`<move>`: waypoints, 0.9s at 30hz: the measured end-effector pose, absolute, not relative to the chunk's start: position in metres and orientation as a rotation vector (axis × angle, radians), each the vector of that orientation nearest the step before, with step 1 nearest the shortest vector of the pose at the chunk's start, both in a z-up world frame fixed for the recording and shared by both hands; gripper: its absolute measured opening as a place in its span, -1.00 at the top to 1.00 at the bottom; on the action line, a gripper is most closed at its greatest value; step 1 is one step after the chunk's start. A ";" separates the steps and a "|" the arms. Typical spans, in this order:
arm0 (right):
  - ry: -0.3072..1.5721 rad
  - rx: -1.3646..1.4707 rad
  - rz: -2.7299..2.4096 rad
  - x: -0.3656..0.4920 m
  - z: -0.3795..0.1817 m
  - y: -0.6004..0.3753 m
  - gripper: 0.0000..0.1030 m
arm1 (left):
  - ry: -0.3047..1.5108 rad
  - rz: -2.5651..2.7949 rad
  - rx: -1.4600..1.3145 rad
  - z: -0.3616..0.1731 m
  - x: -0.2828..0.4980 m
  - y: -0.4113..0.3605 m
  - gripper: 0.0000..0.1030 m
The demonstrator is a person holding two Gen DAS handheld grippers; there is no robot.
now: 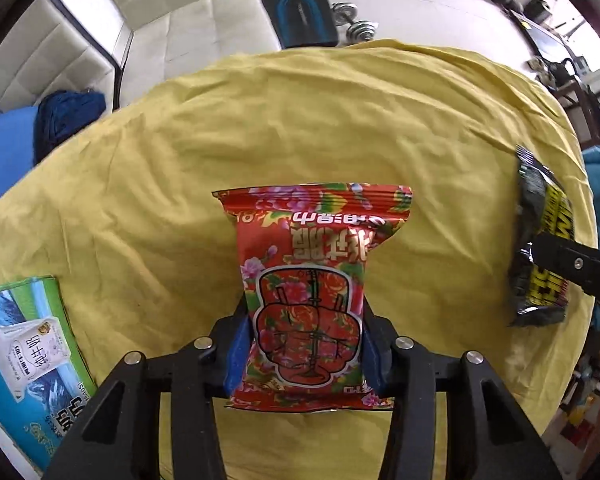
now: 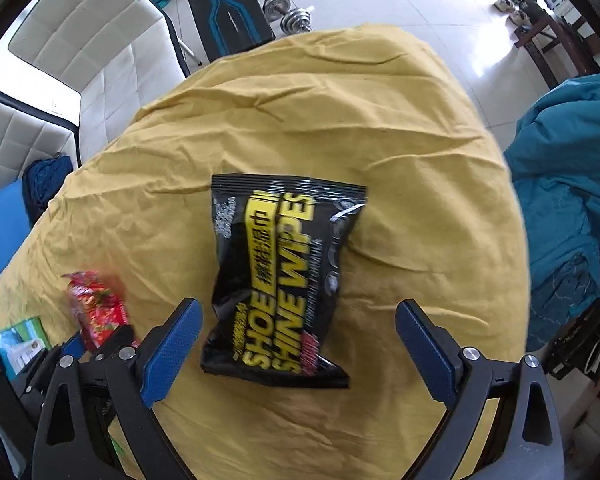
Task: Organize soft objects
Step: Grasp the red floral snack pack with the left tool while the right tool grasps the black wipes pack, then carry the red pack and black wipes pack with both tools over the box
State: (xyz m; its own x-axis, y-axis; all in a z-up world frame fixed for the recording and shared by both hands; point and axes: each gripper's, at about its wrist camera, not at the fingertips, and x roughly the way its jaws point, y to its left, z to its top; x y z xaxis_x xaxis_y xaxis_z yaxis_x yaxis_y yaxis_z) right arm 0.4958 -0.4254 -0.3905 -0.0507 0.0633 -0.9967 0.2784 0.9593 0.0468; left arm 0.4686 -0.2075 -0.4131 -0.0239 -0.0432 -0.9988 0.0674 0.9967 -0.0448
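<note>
A red flowered packet lies on the yellow cloth, and my left gripper is shut on it, its blue pads pressing both long sides. In the right wrist view the same red packet shows at the lower left. A black and yellow shoe shine wipes packet lies on the cloth between the blue pads of my right gripper. Those pads stand wide apart and clear of the packet. In the left wrist view the black packet sits at the right, with a right gripper finger over it.
A green and blue tissue pack lies at the cloth's left edge. A teal blanket is heaped to the right. A white sofa, a dark blue bundle, a black bench and dumbbells stand beyond the cloth.
</note>
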 end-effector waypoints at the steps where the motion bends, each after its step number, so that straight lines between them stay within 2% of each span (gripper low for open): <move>1: 1.628 0.274 -0.179 0.497 -0.395 -0.423 -0.68 | 1.603 -0.089 0.002 -0.416 0.470 -0.203 0.12; 2: 1.643 0.287 -0.176 0.498 -0.401 -0.419 -0.53 | 1.598 -0.090 0.002 -0.416 0.470 -0.204 0.11; 5: 1.664 0.292 -0.178 0.499 -0.413 -0.410 -0.31 | 1.601 -0.092 0.055 -0.418 0.468 -0.215 0.10; 9: 1.681 0.196 -0.192 0.499 -0.419 -0.394 -0.28 | 1.603 -0.089 0.057 -0.418 0.468 -0.217 0.09; 14: 1.717 0.077 -0.135 0.481 -0.419 -0.369 -0.09 | 1.597 -0.090 0.042 -0.419 0.460 -0.219 0.14; 27: 1.779 -0.015 -0.035 0.388 -0.418 -0.329 -0.09 | 1.611 -0.100 0.061 -0.425 0.393 -0.212 0.12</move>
